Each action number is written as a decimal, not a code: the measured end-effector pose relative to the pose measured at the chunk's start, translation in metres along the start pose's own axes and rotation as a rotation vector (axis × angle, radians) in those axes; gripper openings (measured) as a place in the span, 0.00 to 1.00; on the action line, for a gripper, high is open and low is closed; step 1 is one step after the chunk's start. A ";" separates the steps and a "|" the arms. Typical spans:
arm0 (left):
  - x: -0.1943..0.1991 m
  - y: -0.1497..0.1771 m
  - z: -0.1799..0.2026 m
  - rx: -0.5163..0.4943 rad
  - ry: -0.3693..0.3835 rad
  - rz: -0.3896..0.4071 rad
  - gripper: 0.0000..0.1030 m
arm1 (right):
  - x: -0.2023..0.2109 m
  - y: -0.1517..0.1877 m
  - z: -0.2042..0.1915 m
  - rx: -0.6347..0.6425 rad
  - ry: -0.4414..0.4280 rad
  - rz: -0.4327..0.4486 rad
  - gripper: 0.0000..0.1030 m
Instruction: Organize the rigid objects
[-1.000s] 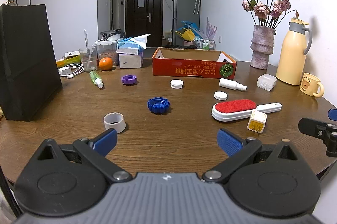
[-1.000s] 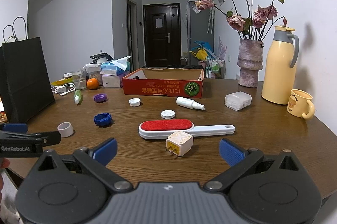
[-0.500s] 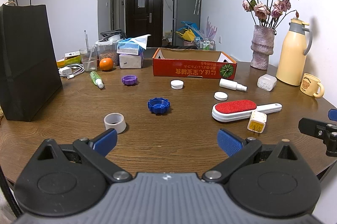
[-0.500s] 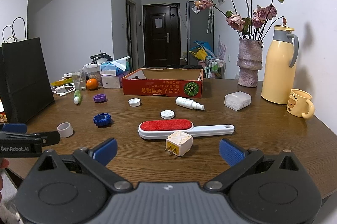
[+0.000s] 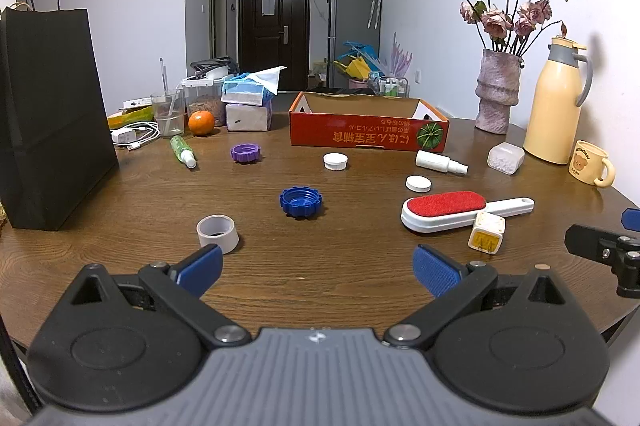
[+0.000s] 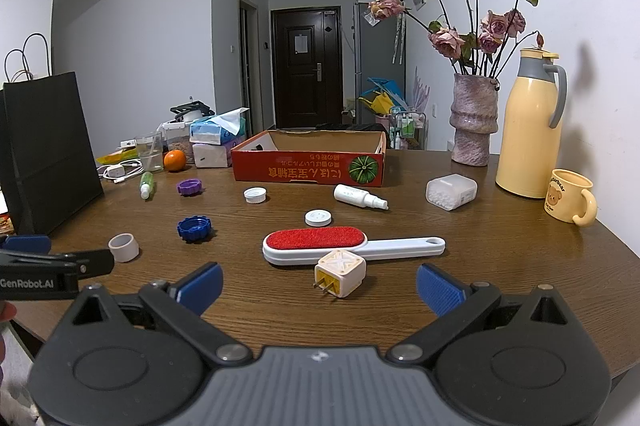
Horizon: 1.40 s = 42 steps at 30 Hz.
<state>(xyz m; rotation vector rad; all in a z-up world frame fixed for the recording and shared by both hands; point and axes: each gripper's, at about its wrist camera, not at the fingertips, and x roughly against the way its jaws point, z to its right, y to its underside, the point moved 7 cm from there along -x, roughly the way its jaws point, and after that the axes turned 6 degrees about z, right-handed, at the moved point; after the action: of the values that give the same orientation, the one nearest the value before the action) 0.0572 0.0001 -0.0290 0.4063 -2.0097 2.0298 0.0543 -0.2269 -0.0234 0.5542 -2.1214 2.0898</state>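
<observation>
No real change over the last second: both views match the earlier ones, nothing on the worktop (image 5: pixel 340 278) shifted. Left tongs (image 5: pixel 316 268) stay spread wide, empty, hovering at the near edge. Right tongs (image 6: pixel 318 284) same, apart and empty. White tube ring (image 5: pixel 217 233) sits just ahead of the left tongs' left finger; plug cube (image 6: pixel 340 273) lies just ahead between the right tongs' fingers, touching the lint brush (image 6: pixel 352 246). Red box (image 5: pixel 368 126) is far ahead, looks empty. My read: sorting not started, first pick pending.
</observation>
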 end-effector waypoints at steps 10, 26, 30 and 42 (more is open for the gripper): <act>0.001 -0.003 0.000 -0.001 -0.001 0.006 1.00 | 0.000 0.000 0.000 -0.001 0.002 0.001 1.00; 0.002 -0.003 0.000 0.000 -0.002 0.008 1.00 | 0.000 0.001 -0.002 -0.001 0.002 0.000 1.00; 0.001 -0.002 -0.001 0.003 -0.005 0.007 1.00 | -0.001 0.002 0.000 -0.002 0.002 0.000 1.00; -0.016 -0.002 -0.014 0.019 -0.031 -0.007 1.00 | -0.018 0.003 0.009 -0.018 0.018 -0.020 1.00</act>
<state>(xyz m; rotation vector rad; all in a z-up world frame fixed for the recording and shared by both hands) 0.0729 0.0148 -0.0334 0.4509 -2.0052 2.0517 0.0712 -0.2325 -0.0324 0.5499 -2.1144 2.0549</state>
